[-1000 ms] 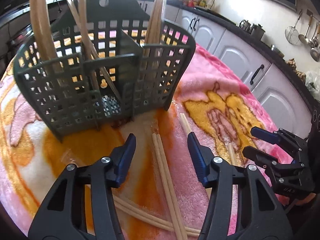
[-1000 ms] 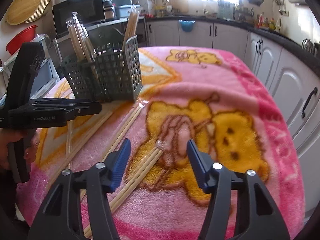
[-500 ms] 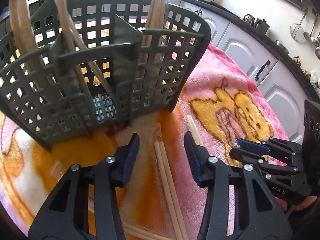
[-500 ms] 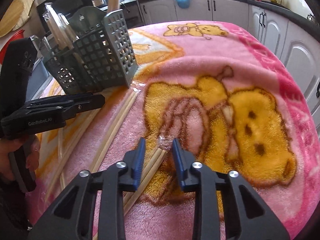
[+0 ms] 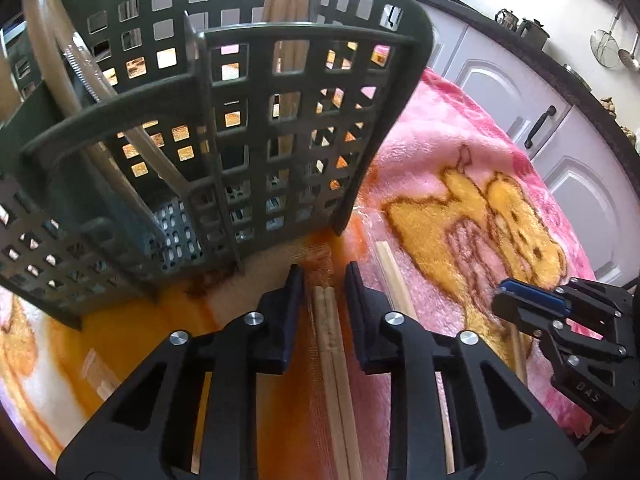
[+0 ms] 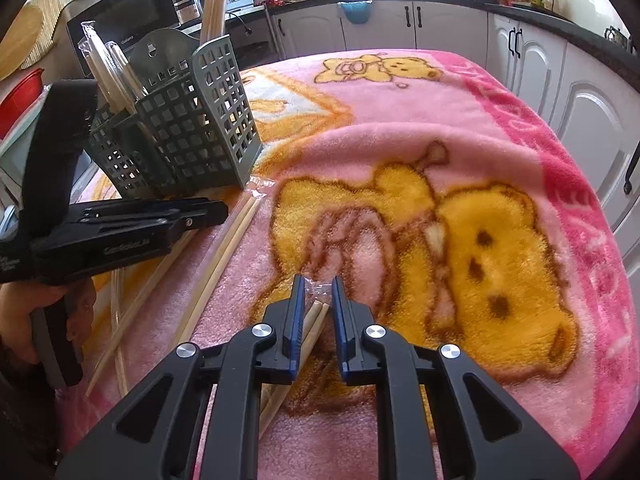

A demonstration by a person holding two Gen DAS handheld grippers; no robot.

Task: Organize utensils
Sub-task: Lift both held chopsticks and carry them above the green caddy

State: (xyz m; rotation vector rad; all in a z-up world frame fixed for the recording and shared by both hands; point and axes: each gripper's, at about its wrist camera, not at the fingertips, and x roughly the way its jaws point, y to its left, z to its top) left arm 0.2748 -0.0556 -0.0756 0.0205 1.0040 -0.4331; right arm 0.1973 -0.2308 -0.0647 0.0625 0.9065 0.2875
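Both grippers angle downward, side by side. The left gripper (image 5: 323, 280) has its jaws closing, a narrow gap remaining; the right gripper (image 6: 316, 294) likewise closing.

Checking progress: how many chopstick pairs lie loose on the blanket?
4 pairs: one between left gripper's closing jaws, one beside it, one between right gripper's closing jaws, one near the hand. More possibly hidden.

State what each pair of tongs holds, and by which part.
Nothing yet. Both are closing: left tongs around one wrapped chopstick pair's end, right tongs around another's.
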